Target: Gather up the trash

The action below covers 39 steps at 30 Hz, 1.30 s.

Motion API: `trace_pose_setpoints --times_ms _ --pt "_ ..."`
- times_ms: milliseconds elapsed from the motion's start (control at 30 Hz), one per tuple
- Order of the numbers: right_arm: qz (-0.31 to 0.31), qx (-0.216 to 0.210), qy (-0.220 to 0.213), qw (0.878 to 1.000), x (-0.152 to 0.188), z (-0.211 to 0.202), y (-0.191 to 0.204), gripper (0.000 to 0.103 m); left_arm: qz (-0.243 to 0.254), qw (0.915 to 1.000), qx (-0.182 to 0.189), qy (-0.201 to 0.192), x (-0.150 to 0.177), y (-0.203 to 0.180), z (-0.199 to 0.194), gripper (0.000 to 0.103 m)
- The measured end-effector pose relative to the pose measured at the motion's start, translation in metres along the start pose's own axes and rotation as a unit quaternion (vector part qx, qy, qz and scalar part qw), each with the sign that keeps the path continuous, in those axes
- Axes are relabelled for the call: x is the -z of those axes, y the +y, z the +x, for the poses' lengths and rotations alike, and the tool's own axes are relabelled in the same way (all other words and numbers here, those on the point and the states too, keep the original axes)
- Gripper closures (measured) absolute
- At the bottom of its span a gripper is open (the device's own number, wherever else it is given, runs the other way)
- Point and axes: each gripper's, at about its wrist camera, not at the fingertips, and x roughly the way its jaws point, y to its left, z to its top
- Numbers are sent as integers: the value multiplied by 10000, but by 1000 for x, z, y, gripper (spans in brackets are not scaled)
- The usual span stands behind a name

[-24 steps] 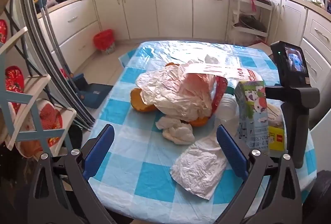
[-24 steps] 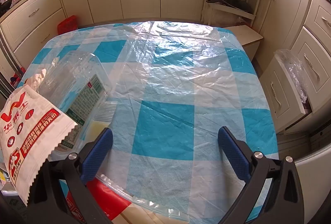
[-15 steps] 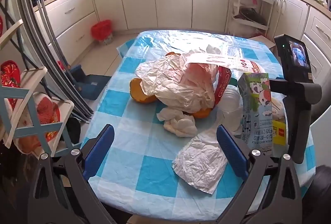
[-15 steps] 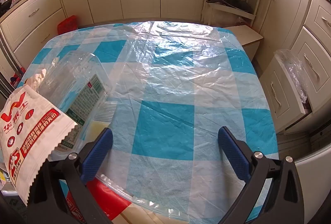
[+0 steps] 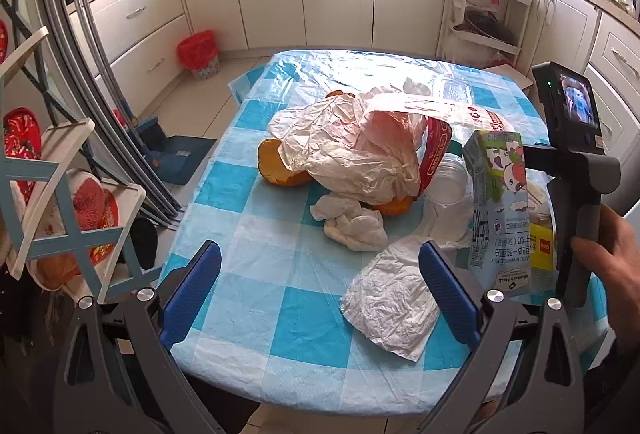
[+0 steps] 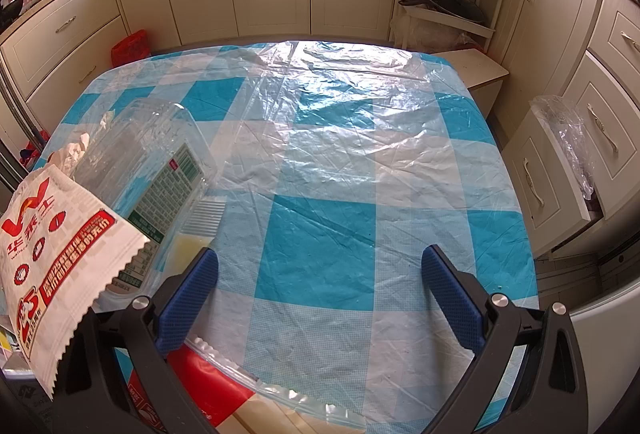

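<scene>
Right now both claws are wide open and hold nothing. The left claw hangs over the near edge of the desk, which has a blue and white checked cloth. The trash sits in a heap on the desk, toward the right side in the left view. A flat white napkin lies just beside the claw's right finger. A crumpled tissue lies a little farther away. Behind it is a big wrinkled paper bag draped over something orange. A white wrapper with red print lies on top of the heap. A milk box stands upright at the right, with a clear cup just beside it. A yellow box shows behind the milk box. A hand grips the handle of the right claw there.

The right claw hangs over a bare part of the desk covered with clear plastic sheet. At the left of that view, the wrapper sticks out over a clear plastic tub with a green label. Both are near the claw's left finger but not between the fingers.

A red bin stands on the floor by the cupboards, well apart from the desk.
</scene>
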Motion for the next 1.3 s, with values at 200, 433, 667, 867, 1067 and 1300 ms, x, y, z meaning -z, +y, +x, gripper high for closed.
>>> trace_pose_setpoints --times_ms 200,433,667,867,1067,1300 --pt "-129 -85 156 9998 -1 1 0 6 25 10000 -44 -50 0 1 -2 8" --pt "-289 148 182 9993 21 -30 -34 6 116 9996 -127 -225 2 0 -11 8" --pt "-48 472 -957 9943 51 -145 -60 6 122 9985 -129 -516 7 0 -34 8" --pt "-87 -44 -1909 9816 109 -216 -42 6 140 9962 -162 -844 13 8 -69 8" --pt "63 -573 -2037 9773 118 -221 -26 6 313 9938 -59 -1061 34 13 -88 8" --pt "95 -499 -2340 9709 122 -224 -19 6 392 9930 -76 -1108 43 7 -76 8"
